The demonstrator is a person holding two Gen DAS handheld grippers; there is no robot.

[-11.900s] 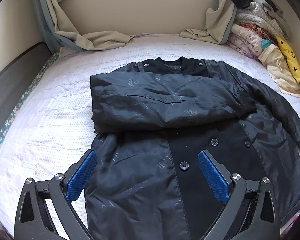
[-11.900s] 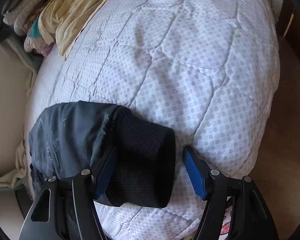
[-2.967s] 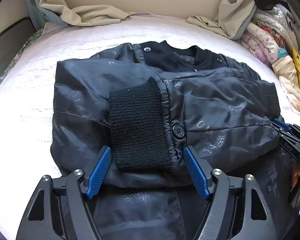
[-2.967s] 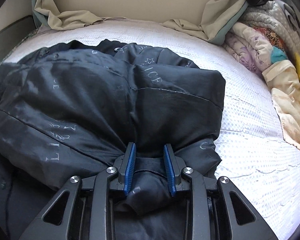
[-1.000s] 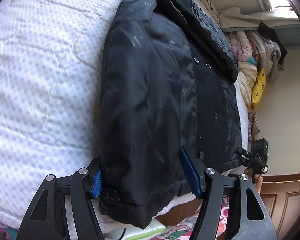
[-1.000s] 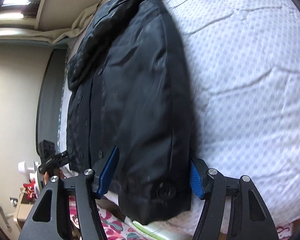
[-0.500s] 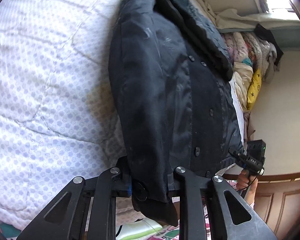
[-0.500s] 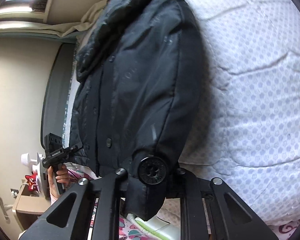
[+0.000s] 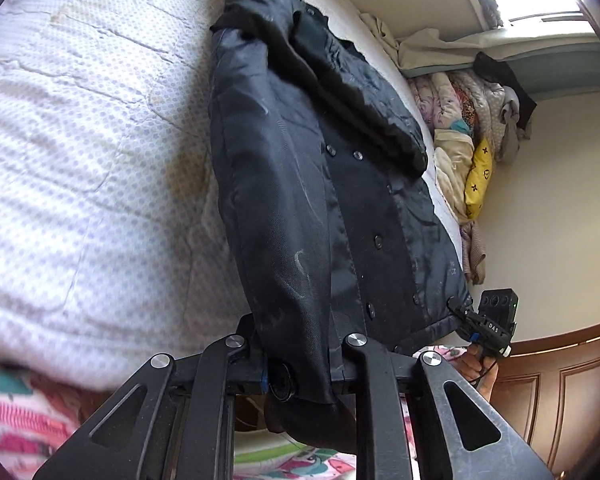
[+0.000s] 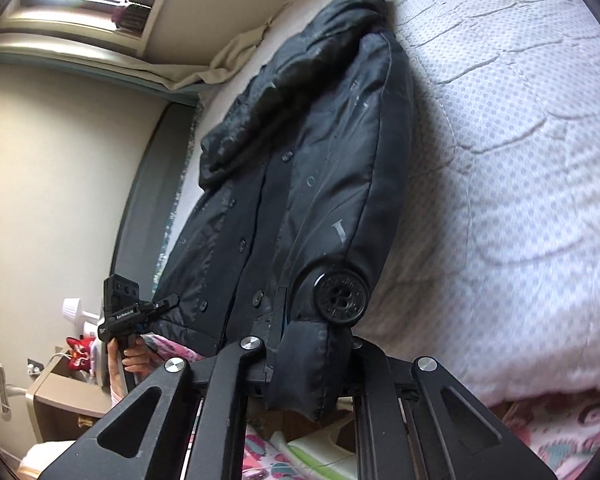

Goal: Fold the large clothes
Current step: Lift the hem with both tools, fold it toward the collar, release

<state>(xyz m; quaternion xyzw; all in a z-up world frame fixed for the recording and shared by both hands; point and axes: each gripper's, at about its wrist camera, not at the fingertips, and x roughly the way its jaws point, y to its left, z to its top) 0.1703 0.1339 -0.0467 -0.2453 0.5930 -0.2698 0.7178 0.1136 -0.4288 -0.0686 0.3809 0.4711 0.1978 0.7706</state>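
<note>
A dark blue jacket (image 9: 300,200) lies on the white quilted bed (image 9: 80,160), both sleeves folded across its chest. My left gripper (image 9: 300,364) has the hem's left corner pinched between its jaws, which are still closing. The corner, with a button on it, hangs over the fingers. My right gripper (image 10: 312,360) is shut on the jacket's (image 10: 320,160) other hem corner, beside a large black button (image 10: 340,288). Each gripper shows in the other's view: the right gripper (image 9: 488,328) and the left gripper (image 10: 128,316), each in a hand at the hem's far end.
A pile of clothes (image 9: 460,120) and a yellow cushion (image 9: 478,178) sit at the bed's right side. Beige curtains (image 9: 420,48) drape at the head. A wooden panel (image 9: 560,392) and a bedside cabinet (image 10: 60,392) flank the bed's foot. Floral bedding (image 10: 560,432) hangs below the mattress edge.
Both grippers have shut on the hem corners that lay between their open jaws a second ago. They have risen, lifting the hem off the bed's edge.
</note>
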